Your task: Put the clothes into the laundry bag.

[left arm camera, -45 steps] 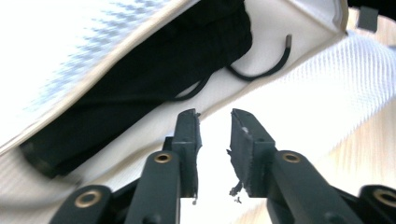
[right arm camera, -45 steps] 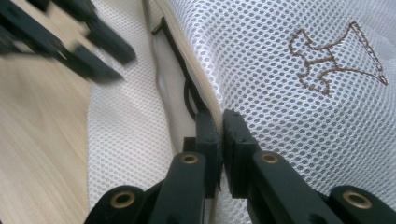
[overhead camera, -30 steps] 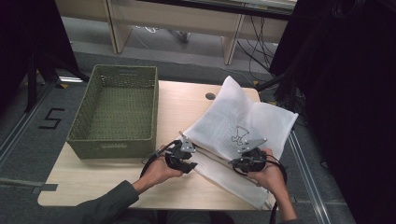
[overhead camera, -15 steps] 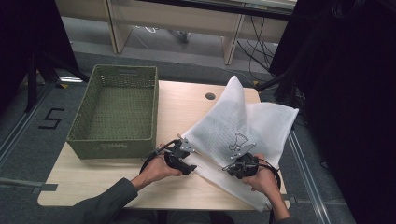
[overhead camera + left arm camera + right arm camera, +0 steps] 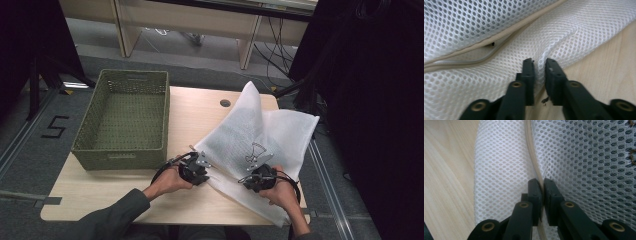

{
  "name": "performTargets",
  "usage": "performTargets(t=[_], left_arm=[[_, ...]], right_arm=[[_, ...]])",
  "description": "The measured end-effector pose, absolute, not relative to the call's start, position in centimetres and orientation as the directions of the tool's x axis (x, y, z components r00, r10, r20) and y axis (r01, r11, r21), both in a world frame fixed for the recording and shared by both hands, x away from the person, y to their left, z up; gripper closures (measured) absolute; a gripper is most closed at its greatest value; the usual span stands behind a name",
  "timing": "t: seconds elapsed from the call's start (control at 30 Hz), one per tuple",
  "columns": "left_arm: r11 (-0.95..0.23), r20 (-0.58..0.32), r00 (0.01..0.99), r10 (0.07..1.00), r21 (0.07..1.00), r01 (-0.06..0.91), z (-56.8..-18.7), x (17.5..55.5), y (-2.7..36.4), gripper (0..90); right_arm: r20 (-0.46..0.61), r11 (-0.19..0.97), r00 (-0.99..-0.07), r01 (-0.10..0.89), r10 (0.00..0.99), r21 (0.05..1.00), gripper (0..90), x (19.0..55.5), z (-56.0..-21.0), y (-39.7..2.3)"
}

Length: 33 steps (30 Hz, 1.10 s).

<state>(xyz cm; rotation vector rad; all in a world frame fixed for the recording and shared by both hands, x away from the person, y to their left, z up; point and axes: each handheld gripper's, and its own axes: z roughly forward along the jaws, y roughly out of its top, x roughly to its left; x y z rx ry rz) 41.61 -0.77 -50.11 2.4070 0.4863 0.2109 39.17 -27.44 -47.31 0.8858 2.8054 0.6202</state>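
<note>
Grippers both gripped the white mesh laundry bag point(image 5: 260, 145) on the table's point(image 5: 110, 192) near right side: left gripper point(image 5: 539, 70) had just closed on a fabric fold, right gripper point(image 5: 542, 188) pinched its zipper edge, apparently to spread it; green basket point(image 5: 125, 120) sat farther left

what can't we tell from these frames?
- Mesh bag contents: high view, raised flap hides the inside.
- Dark print on the bag: high view too small, right gripper view cuts it at the edge.
- Zipper slider: neither gripper view shows it.
- Basket floor near front wall: hidden by that wall.
</note>
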Motion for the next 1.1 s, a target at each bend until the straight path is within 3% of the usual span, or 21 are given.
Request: performTargets(t=[0.1, 0.4, 0.6, 0.97, 1.1], left_arm=[[-0.724, 0.048, 0.92, 0.388, 0.633, 0.273, -50.0, 40.9, -0.7, 84.7], [-0.757, 0.074, 0.938, 0.338, 0.614, 0.224, -49.9, 37.3, 0.0, 86.7], [-0.766, 0.049, 0.948, 0.314, 0.604, 0.222, -49.8, 36.1, 0.2, 86.7], [-0.756, -0.009, 0.957, 0.289, 0.612, 0.234, -49.9, 34.8, -0.3, 86.7], [-0.747, -0.019, 0.952, 0.305, 0.616, 0.251, -49.9, 34.9, -0.4, 85.4]], right_arm=[[-0.004, 0.742, -0.816, 0.523, 0.578, 0.42, 85.2, 39.2, -47.3, -27.5], [0.024, 0.729, -0.808, 0.543, 0.589, 0.417, 85.1, 39.0, -47.5, -28.0], [0.023, 0.702, -0.782, 0.572, 0.623, 0.424, 85.6, 39.2, -47.4, -28.6], [-0.092, 0.689, -0.722, 0.604, 0.686, 0.4, 86.3, 40.8, -47.6, -29.9], [-0.07, 0.677, -0.719, 0.612, 0.692, 0.408, 86.2, 40.8, -47.5, -30.2]])
